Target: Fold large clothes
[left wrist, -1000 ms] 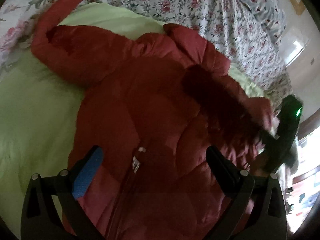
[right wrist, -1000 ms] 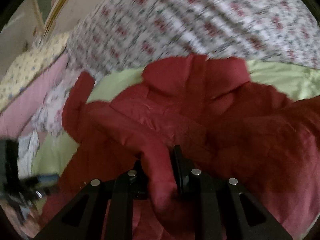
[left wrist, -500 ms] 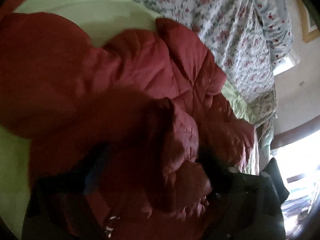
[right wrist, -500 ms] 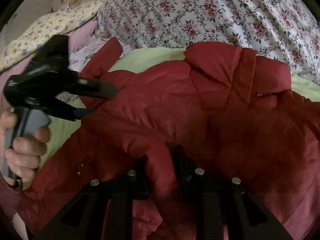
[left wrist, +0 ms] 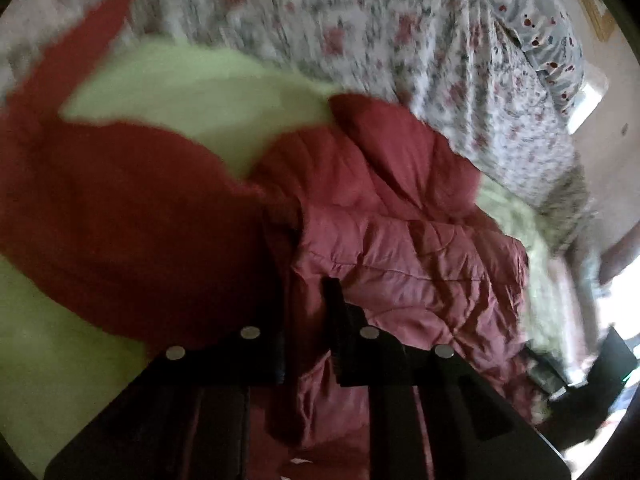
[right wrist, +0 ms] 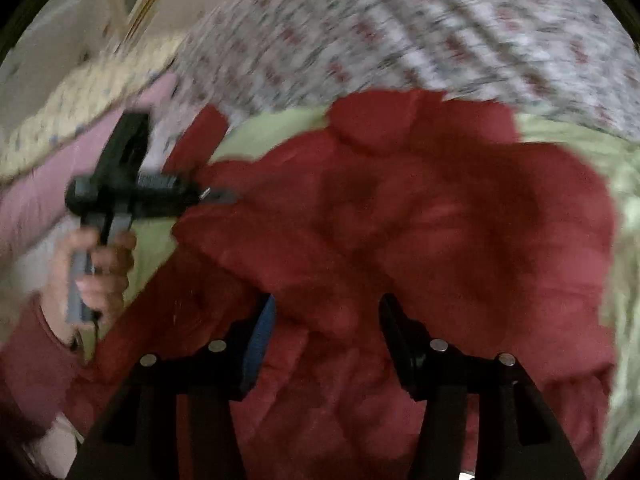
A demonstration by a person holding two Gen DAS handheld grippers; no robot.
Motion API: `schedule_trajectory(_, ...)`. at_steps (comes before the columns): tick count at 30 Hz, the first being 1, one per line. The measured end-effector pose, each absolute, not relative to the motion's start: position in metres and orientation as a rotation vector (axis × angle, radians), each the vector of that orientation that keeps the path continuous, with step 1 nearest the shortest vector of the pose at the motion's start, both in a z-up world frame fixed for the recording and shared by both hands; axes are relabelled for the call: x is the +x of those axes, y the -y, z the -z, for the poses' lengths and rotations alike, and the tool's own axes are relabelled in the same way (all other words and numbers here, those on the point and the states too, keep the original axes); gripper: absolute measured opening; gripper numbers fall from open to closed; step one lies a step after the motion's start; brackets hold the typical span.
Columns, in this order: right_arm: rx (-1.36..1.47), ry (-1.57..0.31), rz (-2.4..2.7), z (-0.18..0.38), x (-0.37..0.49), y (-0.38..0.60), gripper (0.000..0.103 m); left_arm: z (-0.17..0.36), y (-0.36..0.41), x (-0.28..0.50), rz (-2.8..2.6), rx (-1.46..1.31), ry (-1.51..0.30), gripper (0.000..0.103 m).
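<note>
With the left gripper (left wrist: 306, 300) clamped on a jacket (left wrist: 400, 248) fold and the right gripper (right wrist: 326, 332) opening around a sleeve, the puffy fabric risked springing back open.

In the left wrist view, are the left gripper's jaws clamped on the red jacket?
Yes: the left gripper has its jaws drawn close together with a fold of the red jacket pinched between them.

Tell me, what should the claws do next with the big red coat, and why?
Probably the left claw should carry its pinched fold across the coat. It is shut on the red cloth, while the right claw is opening, with cloth between its fingers but no pinch. The coat lies rumpled on the green blanket, one sleeve flung out, so folding isn't finished.
</note>
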State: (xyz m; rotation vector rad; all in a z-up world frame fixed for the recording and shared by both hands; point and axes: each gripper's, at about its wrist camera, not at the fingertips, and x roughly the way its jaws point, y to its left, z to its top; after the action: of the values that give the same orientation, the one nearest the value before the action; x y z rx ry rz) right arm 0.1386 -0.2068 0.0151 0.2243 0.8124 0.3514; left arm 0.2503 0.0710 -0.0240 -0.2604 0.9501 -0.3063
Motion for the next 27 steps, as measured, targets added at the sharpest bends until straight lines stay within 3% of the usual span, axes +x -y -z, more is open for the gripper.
schedule_trajectory(7,0.201,-0.817,-0.148,-0.014,0.177,0.25,0.059,0.027,-0.045,0.25,0.23,-0.049,-0.9,0.014)
schedule_trajectory(12,0.187,-0.982,-0.063,0.04,0.206,0.255,0.059,0.014,-0.05,0.243,0.193,-0.043,-0.872,0.028)
schedule_trajectory(18,0.151,-0.998,-0.022,0.053,0.209,0.247,0.06,-0.019,-0.054,0.215,0.307,-0.126,-0.803,0.028)
schedule_trajectory(27,0.178,-0.991,-0.029,0.054,0.21,0.25,0.06,0.066,-0.002,0.246,0.285,0.005,-1.01,0.029)
